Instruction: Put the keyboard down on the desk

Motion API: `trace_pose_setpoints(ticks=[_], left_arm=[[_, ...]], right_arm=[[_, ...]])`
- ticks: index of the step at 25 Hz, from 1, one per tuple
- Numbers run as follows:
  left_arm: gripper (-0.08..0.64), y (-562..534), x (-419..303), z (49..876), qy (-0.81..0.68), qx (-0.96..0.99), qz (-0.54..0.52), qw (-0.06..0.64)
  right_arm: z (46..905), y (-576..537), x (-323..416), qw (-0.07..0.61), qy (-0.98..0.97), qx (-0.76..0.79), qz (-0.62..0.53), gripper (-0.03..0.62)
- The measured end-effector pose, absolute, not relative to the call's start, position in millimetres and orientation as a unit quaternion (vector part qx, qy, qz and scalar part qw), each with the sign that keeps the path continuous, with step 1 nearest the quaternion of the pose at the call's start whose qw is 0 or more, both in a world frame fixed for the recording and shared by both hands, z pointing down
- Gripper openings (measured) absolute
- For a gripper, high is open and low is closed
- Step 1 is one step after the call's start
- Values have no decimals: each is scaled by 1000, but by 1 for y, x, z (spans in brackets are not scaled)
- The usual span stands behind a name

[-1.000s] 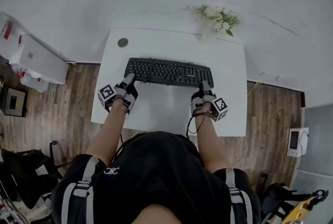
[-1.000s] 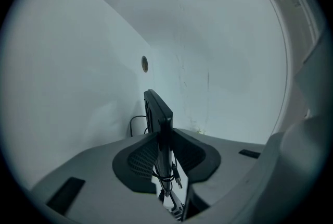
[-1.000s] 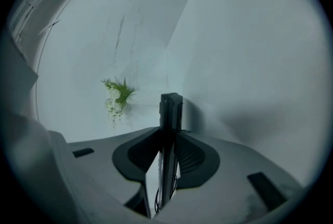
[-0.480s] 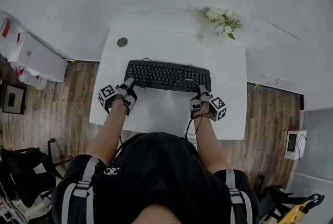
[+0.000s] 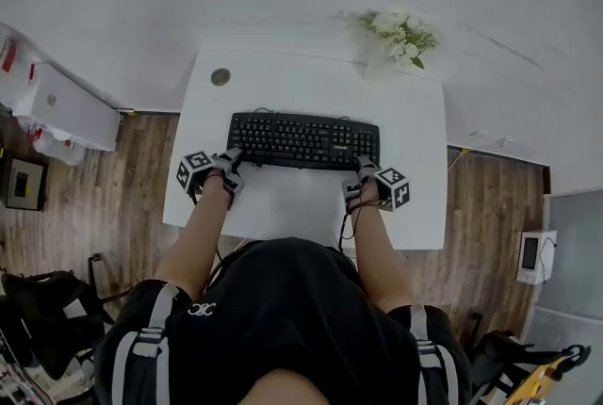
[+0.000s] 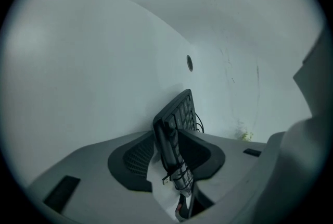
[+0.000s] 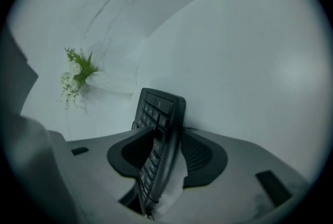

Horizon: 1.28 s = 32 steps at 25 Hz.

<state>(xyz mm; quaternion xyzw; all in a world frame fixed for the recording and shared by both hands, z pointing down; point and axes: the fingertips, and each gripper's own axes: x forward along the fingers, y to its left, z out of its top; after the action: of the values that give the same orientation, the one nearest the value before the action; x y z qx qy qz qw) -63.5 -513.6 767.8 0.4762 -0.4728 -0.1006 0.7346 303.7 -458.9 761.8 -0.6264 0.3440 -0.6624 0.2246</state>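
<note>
The black keyboard (image 5: 303, 140) lies flat across the middle of the white desk (image 5: 283, 201). My left gripper (image 5: 229, 160) is at its near left corner and my right gripper (image 5: 363, 170) at its near right corner. In the left gripper view the keyboard's end (image 6: 179, 113) stands between the jaws of the left gripper (image 6: 169, 147), which are opening, with a pale gap beside it. In the right gripper view the keyboard (image 7: 161, 113) sits the same way inside the opening jaws of the right gripper (image 7: 164, 151). Its cable bundle (image 6: 174, 173) hangs by the left jaws.
A white vase of flowers (image 5: 400, 34) stands at the desk's far right corner, and the flowers (image 7: 75, 74) also show in the right gripper view. A round cable hole (image 5: 220, 76) is at the far left. Wooden floor, a white box (image 5: 61, 106) and bags surround the desk.
The keyboard has settled lower onto the desk and sits straighter. Both grippers followed it down, and their jaws now stand wider around its ends.
</note>
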Motion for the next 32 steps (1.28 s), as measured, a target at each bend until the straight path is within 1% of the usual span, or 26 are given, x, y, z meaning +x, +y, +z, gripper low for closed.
trace_pose_setpoints(ticks=[1, 4, 7, 9, 10, 11, 12, 13, 14, 19, 21, 23, 26, 29, 32], left_arm=[[175, -511, -69, 769, -484, 473, -92, 731], [195, -509, -85, 768, -507, 477, -70, 714], [195, -504, -88, 769, -507, 483, -56, 712], [193, -500, -86, 768, -503, 489, -49, 711], [165, -499, -85, 767, -500, 495, -46, 709], [116, -497, -83, 765, -498, 501, -42, 706], [55, -495, -82, 764, -497, 509, -35, 702], [2, -493, -80, 762, -496, 519, -25, 695], [2, -492, -78, 760, -495, 532, -16, 687], [2, -491, -64, 736, -483, 600, 11, 637], [0, -492, -58, 719, -479, 640, 32, 600], [1, -495, -51, 696, -477, 691, 61, 540], [1, -501, -37, 648, -466, 761, 75, 445], [0, -504, -24, 598, -455, 817, 83, 346], [0, -502, -9, 553, -445, 855, 91, 249]], right_arm=[[761, -458, 303, 215, 344, -631, -662, 178], [759, -454, 301, 184, 347, -643, -657, 187], [758, -446, 304, 164, 344, -660, -648, 215], [757, -440, 306, 164, 343, -664, -644, 224], [757, -437, 307, 165, 344, -664, -644, 217], [757, -434, 307, 162, 345, -665, -643, 192], [757, -429, 307, 153, 348, -669, -639, 141], [757, -424, 307, 140, 355, -675, -632, 49], [755, -421, 306, 127, 366, -680, -622, 2], [732, -422, 292, 93, 447, -687, -564, 2], [716, -427, 281, 67, 495, -689, -526, 3], [693, -434, 268, 25, 555, -688, -467, 3], [649, -446, 246, -32, 631, -690, -353, 3], [593, -457, 224, -41, 681, -690, -244, 3], [537, -462, 203, -12, 716, -678, -166, 2]])
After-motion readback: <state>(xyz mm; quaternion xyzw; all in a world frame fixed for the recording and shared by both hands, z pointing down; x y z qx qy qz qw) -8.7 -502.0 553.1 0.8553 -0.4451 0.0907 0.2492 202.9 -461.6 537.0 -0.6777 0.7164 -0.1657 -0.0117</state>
